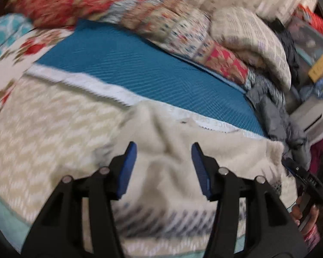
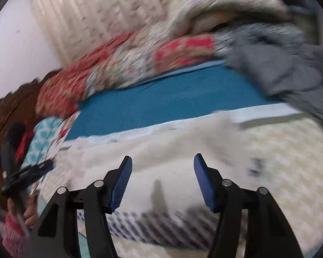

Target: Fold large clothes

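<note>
On a bed (image 1: 144, 73) covered in teal fabric, a cream fleece garment (image 1: 172, 150) lay spread across the near side, over a beige zigzag-patterned blanket (image 1: 45, 124); a dark patterned band ran along the garment's nearest edge.

Seen from the left wrist camera, reading left to right: a floral white-and-red cloth (image 1: 21, 53) at the far left edge, the zigzag blanket, then the left tongs (image 1: 164, 150) standing apart above the fleece with nothing between the blue pads (image 1: 127, 172). Behind them a patchwork quilt (image 1: 183, 32) was heaped along the far side of the bed, with a folded cream blanket (image 1: 252, 43) on it and grey clothing (image 1: 277, 116) beside it. Only this view showed the clutter of boxes (image 1: 320, 64) at far right, and the person's hand (image 1: 305, 217) gripping the other tool at the lower right edge.

From the right wrist camera, more blurred, only a pale wall (image 2: 17, 43) and a patterned curtain (image 2: 97, 10) appeared at upper left, with the left tool (image 2: 25, 172) and the hand (image 2: 30, 212) holding it, in a pink sleeve (image 2: 13, 232), at the left edge. The right tongs (image 2: 162, 161) also stood apart, empty, over the fleece (image 2: 172, 172), whose dark band (image 2: 150, 225) lay just below the pads. Grey clothing (image 2: 280, 68) filled the right.
</note>
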`<state>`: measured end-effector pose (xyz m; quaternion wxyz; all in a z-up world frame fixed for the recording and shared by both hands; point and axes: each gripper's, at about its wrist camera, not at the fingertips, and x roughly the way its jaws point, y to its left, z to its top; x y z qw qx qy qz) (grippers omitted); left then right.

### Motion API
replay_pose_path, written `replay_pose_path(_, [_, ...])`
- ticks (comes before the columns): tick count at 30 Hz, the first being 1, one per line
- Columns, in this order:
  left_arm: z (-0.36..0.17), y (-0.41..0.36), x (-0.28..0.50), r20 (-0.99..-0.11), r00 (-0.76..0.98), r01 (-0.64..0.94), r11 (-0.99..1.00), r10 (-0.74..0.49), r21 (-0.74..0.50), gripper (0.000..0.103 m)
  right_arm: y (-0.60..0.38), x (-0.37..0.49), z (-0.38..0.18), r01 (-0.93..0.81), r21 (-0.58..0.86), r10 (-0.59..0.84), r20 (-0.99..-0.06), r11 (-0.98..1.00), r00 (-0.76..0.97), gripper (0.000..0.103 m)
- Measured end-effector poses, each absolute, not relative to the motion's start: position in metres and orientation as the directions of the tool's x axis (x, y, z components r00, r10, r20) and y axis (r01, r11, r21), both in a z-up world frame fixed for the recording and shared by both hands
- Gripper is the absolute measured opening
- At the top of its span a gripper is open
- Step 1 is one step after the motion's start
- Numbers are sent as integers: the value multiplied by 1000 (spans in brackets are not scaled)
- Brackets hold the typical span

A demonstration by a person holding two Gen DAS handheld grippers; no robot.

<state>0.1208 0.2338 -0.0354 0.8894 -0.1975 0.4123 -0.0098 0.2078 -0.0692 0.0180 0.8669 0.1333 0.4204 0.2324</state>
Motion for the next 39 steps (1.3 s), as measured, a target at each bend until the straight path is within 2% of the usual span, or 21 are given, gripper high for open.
replay_pose_path(2, [-61,223,158,-781,602,-163,932,-166,-324,51,-59,243,-6,-263,409,486,-737,874,469,56])
replay_pose_path(3, [-74,223,173,-804,578,-182,938,-140,-295,51,-67,267,-20,-209,361,417,-772,909,480,56])
replay_pose_path(4, [-95,228,193,-837,543,-213,951,-75,-223,51,-82,287,-35,-143,327,354,-800,934,483,52])
replay_pose_path(5, [-110,234,201,-859,509,-240,949,-58,-206,51,-107,303,-51,-27,353,324,-824,935,464,47])
replay_pose_path(6, [-125,249,207,-866,484,-280,916,-125,-288,51,-126,309,-59,48,441,371,-806,896,461,34])
replay_pose_path(8, [-118,265,199,-818,544,-322,854,-188,-410,51,-162,301,-51,117,652,507,-677,749,534,34])
replay_pose_path(11, [-88,270,174,-780,608,-301,867,-146,-397,51,-176,278,-28,-3,748,619,-547,664,563,34])
replay_pose_path(13, [-60,277,132,-709,696,-295,854,-115,-428,51,-177,246,-22,-75,759,666,-515,647,540,34])
replay_pose_path(16, [-39,271,78,-677,732,-278,877,-71,-392,51,-170,182,-28,-139,709,670,-556,691,492,35])
replay_pose_path(23, [-64,196,-3,-773,633,-169,967,-40,-189,51,-150,60,-63,-153,495,512,-761,855,398,35])
replay_pose_path(25, [-76,176,-24,-801,597,-160,973,-40,-168,51,-146,38,-69,-122,392,407,-826,912,389,35])
replay_pose_path(29, [-99,141,-51,-837,538,-144,968,-99,-207,51,-140,2,-66,-99,328,339,-851,940,401,35])
replay_pose_path(33, [-108,108,-67,-856,514,-111,985,-59,-134,51,-130,-22,-59,-118,292,313,-840,949,444,41])
replay_pose_path(35, [-116,94,-73,-869,494,-100,990,-40,-102,60,-130,-27,-61,-93,278,289,-835,956,469,46])
replay_pose_path(36, [-122,90,-75,-876,481,-100,990,-42,-102,71,-133,-27,-67,-78,275,279,-836,958,472,53])
replay_pose_path(37, [-127,87,-76,-882,470,-104,989,-42,-102,74,-139,-32,-71,-66,280,278,-840,958,465,60])
replay_pose_path(39, [-138,83,-79,-887,462,-96,993,-15,-67,76,-148,-29,-85,-48,319,308,-849,947,429,64])
